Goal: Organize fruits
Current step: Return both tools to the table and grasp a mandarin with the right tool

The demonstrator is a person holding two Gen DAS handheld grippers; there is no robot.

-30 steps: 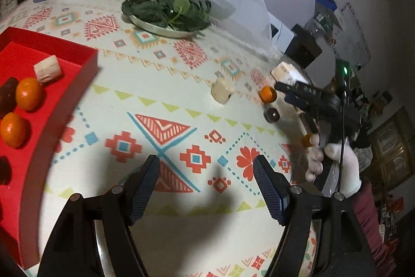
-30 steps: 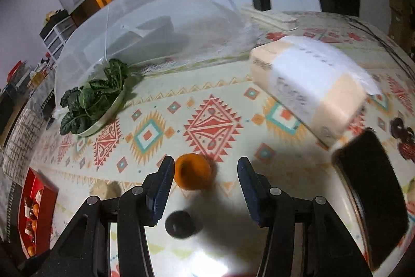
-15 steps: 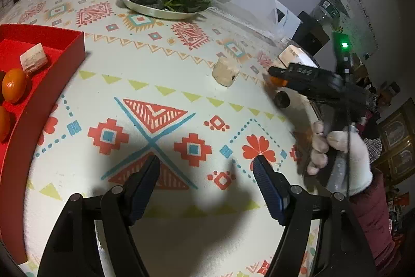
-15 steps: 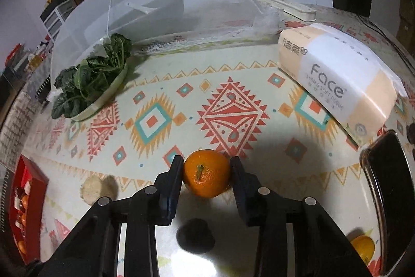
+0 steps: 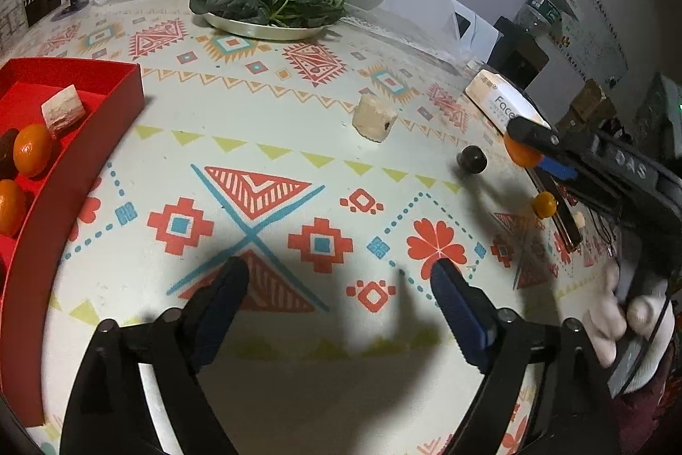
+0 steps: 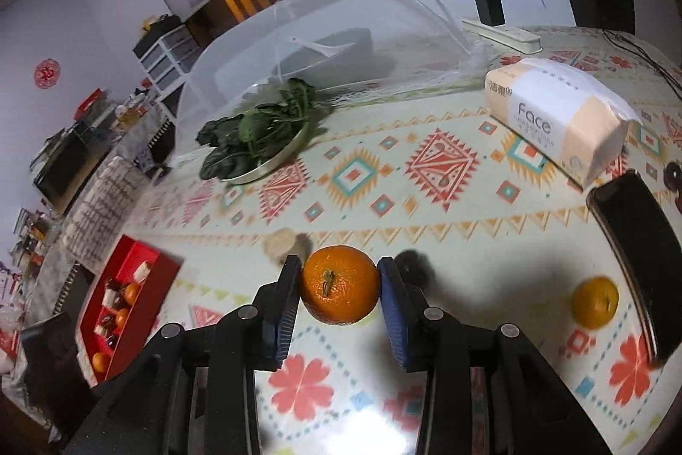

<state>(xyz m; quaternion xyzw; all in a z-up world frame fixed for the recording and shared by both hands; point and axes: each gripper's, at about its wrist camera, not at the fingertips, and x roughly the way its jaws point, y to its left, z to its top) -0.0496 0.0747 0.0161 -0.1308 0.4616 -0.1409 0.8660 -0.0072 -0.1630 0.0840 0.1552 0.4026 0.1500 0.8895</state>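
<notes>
- The right gripper is clamped on a mandarin orange, both blue pads touching its sides; the fruit appears held above the patterned tablecloth, its stem end facing the camera.
- From the left wrist view that same right gripper reaches in from the right edge, the mandarin orange partly hidden behind its finger.
- The left gripper hangs over the tablecloth with its jaws spread wide and nothing between them.
- A red tray sits at the left edge of the table, with mandarins and a pale cut chunk in it.
- Loose on the cloth: a pale round piece, a dark round fruit near the held orange, and a second small mandarin just beside a black phone.
- A pack of "Face" tissues lies beyond the phone.
- A metal plate of leafy greens stands at the edge of a white mesh food cover.
</notes>
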